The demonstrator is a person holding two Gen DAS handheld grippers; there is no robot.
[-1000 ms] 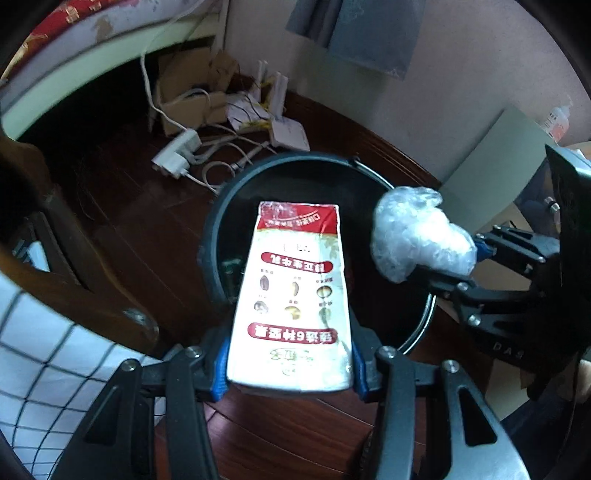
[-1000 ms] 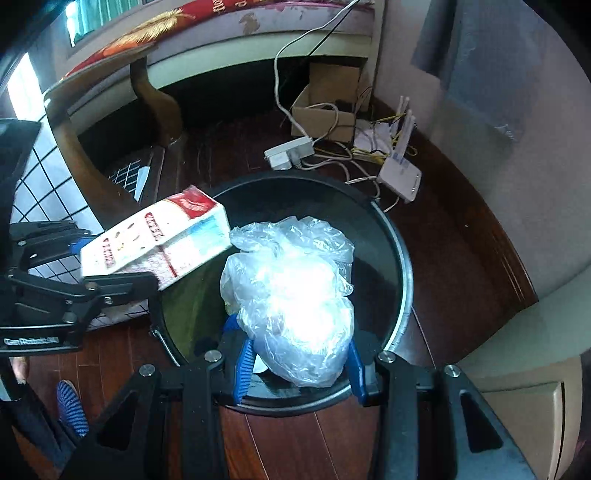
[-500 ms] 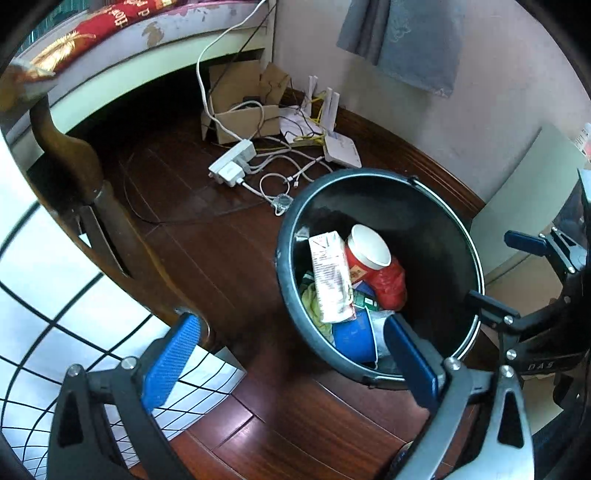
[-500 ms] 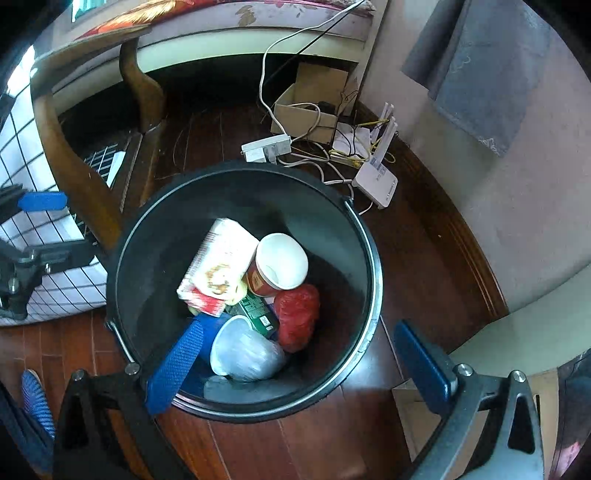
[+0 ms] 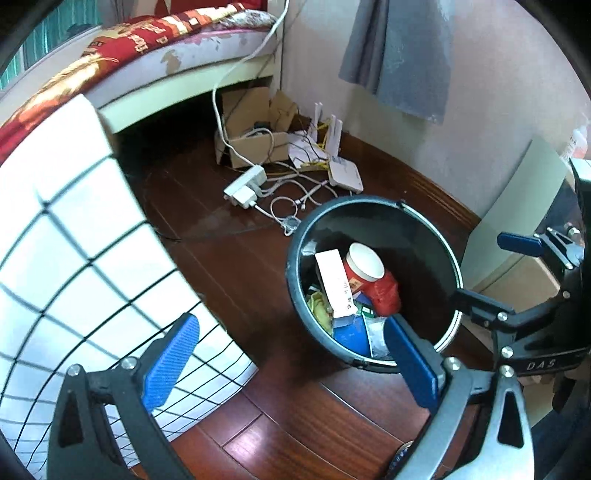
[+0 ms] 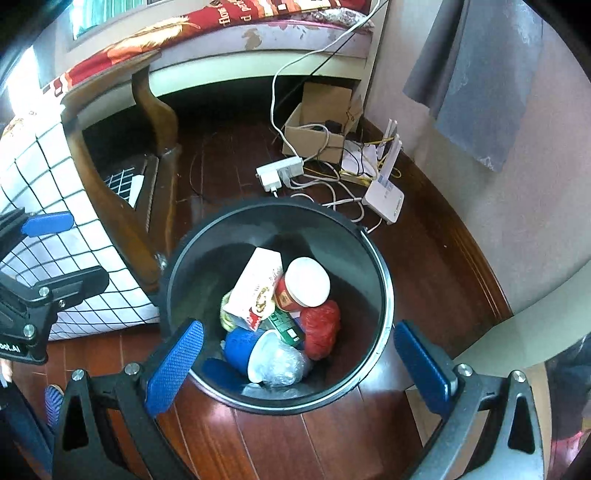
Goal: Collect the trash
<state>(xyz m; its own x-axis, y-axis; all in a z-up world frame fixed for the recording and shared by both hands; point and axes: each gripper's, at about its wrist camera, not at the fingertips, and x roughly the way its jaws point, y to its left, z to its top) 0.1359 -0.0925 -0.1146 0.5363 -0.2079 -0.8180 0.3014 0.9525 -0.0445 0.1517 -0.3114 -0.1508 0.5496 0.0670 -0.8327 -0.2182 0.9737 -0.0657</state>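
Trash bin (image 6: 384, 295) at frame centre now holds the dropped carton (image 6: 255, 288) and plastic bag (image 6: 280, 365). Left tool (image 5: 291, 360) and right tool (image 6: 299, 363) have just opened and hang empty, so both pieces are collected.

This is a bedroom in a home: along the upper left of both views stands a bed (image 6: 258, 33) with a red patterned cover, and a grey cloth (image 5: 399, 55) hangs on the pale wall at the upper right. In the corner above the middle, on the dark wooden floor (image 6: 436, 258), lie a power strip (image 6: 279, 172), a white router (image 6: 384, 201) and an open cardboard box (image 6: 314, 129) (all joined by loose cables). A black waste bin (image 6: 380, 280) full of packaging stands at the centre.
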